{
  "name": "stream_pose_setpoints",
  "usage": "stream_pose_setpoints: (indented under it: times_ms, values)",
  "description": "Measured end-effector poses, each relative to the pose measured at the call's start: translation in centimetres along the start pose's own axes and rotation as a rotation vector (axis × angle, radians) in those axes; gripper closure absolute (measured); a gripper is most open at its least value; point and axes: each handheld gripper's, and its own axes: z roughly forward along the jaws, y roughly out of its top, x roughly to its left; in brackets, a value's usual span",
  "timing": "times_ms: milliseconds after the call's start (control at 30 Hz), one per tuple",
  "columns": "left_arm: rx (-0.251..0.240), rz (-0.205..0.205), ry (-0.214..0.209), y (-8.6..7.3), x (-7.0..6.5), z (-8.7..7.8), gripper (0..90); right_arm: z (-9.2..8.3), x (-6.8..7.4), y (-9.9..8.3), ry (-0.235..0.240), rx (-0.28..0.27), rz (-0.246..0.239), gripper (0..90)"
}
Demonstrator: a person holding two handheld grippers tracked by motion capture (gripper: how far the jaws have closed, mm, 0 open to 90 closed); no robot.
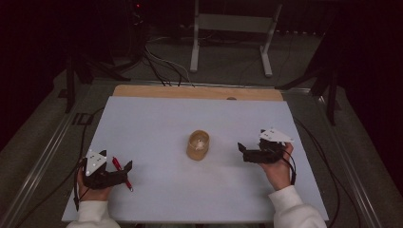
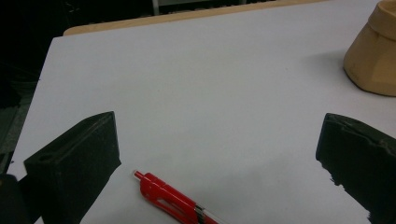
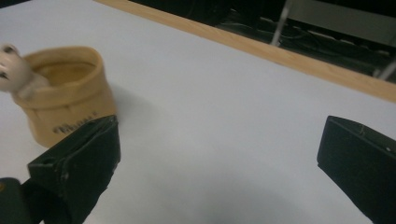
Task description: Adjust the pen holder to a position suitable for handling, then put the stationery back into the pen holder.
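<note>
I see both tongs wide open, holding nothing: left gripper [image 1: 124, 172] straddles the red pen [image 1: 121, 173]; right gripper [image 1: 242, 151] is near the tan pot [image 1: 197, 145].

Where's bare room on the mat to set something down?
Bare: the far stretch between the tan holder and the wooden edge, and the near middle between the left gripper and right gripper. Crowded: the red pen at the left gripper, jaws open.
</note>
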Motion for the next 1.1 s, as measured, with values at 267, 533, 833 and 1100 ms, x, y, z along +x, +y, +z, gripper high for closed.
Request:
stream_pose_setpoints:
  times_ms: [267,533,833,1100]
  values:
    - [0.000,-0.007,0.008,0.0,0.0,-0.1,0.2,-0.7,-1.1,-2.0,-0.033,0.002,0.039,0.0]
    - [0.008,-0.014,0.018,0.0,0.1,0.0,0.2,-1.9,-1.9,-3.7,-0.063,-0.025,0.054,0.0]
    - [0.017,-0.010,0.023,0.1,0.1,0.0,0.2,-2.7,-2.8,-4.9,-0.088,-0.027,0.082,0.0]
    - [0.036,-0.023,0.049,0.1,0.1,-0.1,0.2,-2.7,-2.6,-5.1,-0.094,-0.032,0.081,0.0]
